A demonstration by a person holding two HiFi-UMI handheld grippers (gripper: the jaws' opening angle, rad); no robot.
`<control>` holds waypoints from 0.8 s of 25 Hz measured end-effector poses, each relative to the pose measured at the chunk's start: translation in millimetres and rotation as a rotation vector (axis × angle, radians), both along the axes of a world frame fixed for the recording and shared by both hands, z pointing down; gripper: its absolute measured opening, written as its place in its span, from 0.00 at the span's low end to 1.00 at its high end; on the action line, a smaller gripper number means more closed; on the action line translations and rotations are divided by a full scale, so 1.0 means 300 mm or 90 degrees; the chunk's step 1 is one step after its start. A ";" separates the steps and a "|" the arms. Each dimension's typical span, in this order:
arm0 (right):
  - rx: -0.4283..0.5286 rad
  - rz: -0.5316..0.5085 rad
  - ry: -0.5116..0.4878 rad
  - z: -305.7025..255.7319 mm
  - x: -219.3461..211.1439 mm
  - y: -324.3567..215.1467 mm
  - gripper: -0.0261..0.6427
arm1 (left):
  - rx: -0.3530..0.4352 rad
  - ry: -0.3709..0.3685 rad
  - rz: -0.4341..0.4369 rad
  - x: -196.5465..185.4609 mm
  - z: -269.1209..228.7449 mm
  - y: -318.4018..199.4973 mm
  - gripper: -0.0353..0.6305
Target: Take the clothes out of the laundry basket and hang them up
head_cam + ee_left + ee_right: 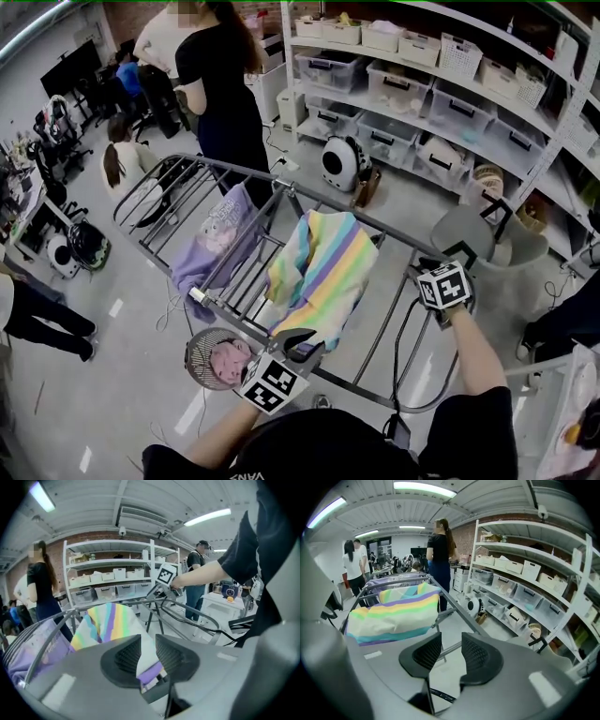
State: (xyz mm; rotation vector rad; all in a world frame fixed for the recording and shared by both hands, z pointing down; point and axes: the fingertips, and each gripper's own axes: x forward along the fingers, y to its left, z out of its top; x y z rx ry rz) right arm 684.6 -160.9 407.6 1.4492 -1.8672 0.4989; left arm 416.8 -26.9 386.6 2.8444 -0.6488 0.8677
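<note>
The left gripper (148, 652) has its two jaws a little apart. The lower edge of the striped cloth (105, 620) shows in the gap, but the pads do not press on it, so I judge that it is not held. The right gripper (451, 649) is open too, with only floor and a bar of the drying rack (459, 609) behind its gap.

Further out, the striped cloth lies folded over the rack's bars, and a purple garment (220, 239) hangs just beside it on the same rack. So two pieces seem to be done. Below the rack stands the round laundry basket (195, 349) with a pink piece (228, 361) in it, so I think at least one is left to take out.

Only the head view shows the basket and what is in it. The left gripper view shows the right gripper near the rack's far rail. The right gripper view shows the striped cloth's long side, well apart from its jaws.
</note>
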 end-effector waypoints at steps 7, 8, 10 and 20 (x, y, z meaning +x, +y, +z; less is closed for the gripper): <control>0.053 -0.083 0.003 -0.136 -0.227 -0.164 0.24 | 0.029 -0.027 -0.090 -0.124 0.010 -0.224 0.20; 0.055 -0.098 0.006 -0.144 -0.268 -0.193 0.24 | 0.026 -0.031 -0.098 -0.137 0.022 -0.248 0.22; 0.060 -0.127 0.017 -0.155 -0.348 -0.253 0.24 | 0.016 -0.034 -0.111 -0.158 0.049 -0.291 0.24; 0.057 -0.285 0.121 -0.083 -0.666 -0.540 0.25 | -0.047 -0.053 -0.068 -0.136 0.150 -0.351 0.29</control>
